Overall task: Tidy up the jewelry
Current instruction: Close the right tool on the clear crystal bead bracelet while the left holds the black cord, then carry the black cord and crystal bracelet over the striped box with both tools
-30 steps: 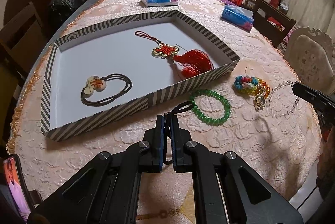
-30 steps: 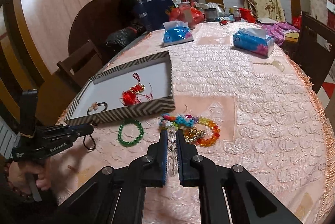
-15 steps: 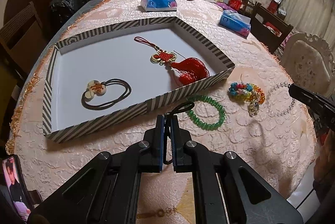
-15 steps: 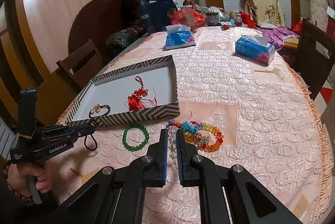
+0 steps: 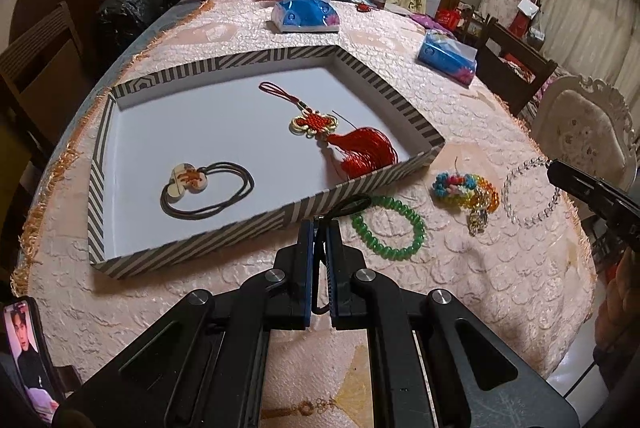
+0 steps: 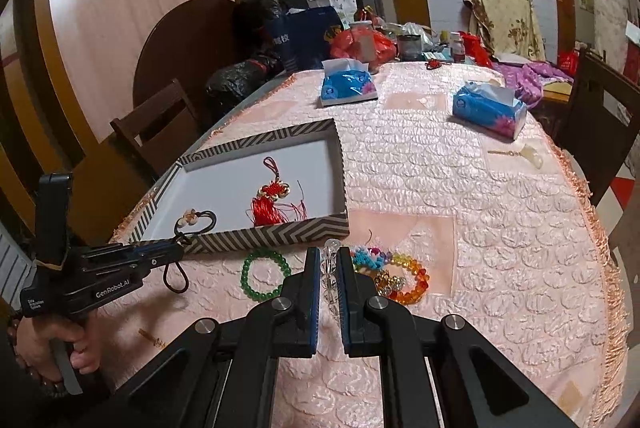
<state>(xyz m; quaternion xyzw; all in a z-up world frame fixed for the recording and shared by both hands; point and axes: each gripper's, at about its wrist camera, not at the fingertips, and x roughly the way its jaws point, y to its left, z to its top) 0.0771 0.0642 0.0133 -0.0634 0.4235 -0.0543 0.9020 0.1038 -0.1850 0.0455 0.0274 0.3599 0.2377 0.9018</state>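
My left gripper [image 5: 319, 224] is shut on a thin black cord loop [image 5: 352, 206], held just in front of the striped tray [image 5: 224, 236]. In the right wrist view the left gripper [image 6: 181, 248] has the black cord loop [image 6: 176, 278] dangling from it. My right gripper [image 6: 329, 253] is shut on a clear bead bracelet [image 6: 330, 270], which hangs above the table as a ring [image 5: 528, 188]. The tray holds a red knot tassel [image 5: 348, 144] and a pendant on a dark cord [image 5: 188, 180]. A green bead bracelet [image 5: 388, 228] and multicoloured bead bracelets [image 5: 466, 188] lie on the pink cloth.
Two blue tissue packs [image 6: 348, 88] [image 6: 490, 110] sit further back, with bags and jars crowding the far end. Chairs [image 6: 160, 132] stand around the round table. A phone [image 5: 24, 348] leans at the near left edge. A small pale comb [image 6: 530, 156] lies to the right.
Both grippers stay shut on the same items and hardly move. Both views have shifted only slightly.
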